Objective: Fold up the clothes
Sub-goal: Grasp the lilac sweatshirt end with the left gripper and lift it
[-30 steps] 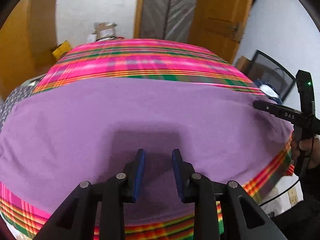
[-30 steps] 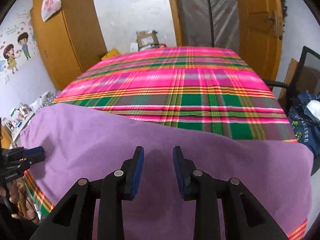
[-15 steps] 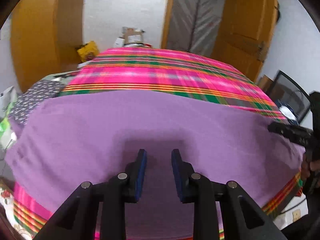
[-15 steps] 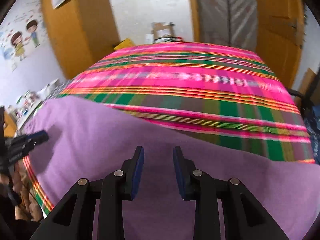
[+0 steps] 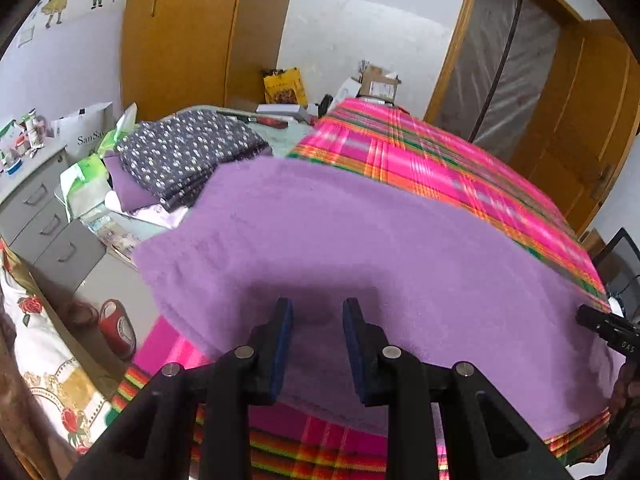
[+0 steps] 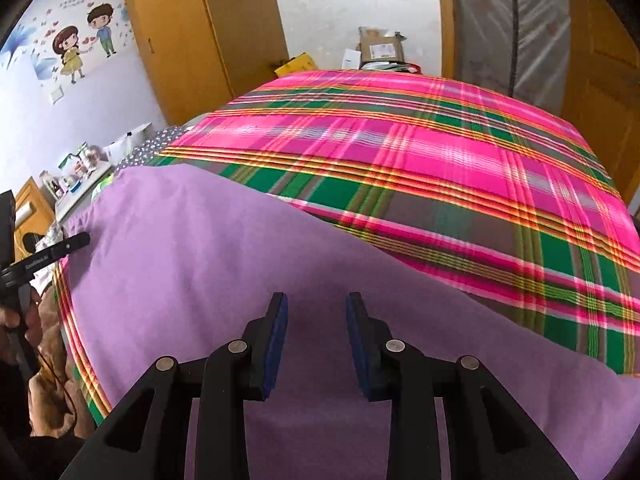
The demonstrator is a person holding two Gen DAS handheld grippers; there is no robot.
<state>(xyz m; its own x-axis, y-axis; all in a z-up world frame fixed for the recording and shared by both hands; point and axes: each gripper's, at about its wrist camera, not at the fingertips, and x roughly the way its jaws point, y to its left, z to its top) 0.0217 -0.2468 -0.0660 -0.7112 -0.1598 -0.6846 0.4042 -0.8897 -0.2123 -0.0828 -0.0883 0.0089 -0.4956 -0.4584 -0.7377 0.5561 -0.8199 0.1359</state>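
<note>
Both my left gripper [image 5: 316, 340] and right gripper [image 6: 316, 336] hover with fingers spread, pinching nothing, over the purple cloth [image 5: 360, 248] lying flat on the plaid bedcover [image 6: 400, 152], its long axis running nine to three, its far edge at twelve.

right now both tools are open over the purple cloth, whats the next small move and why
Probably lower the left tool onto the near edge of the purple cloth and close on it. Both it and the right tool are open and hold nothing, and the cloth lies flat and unfolded on the plaid bedspread, so a fold first needs a grip on an edge.
</note>
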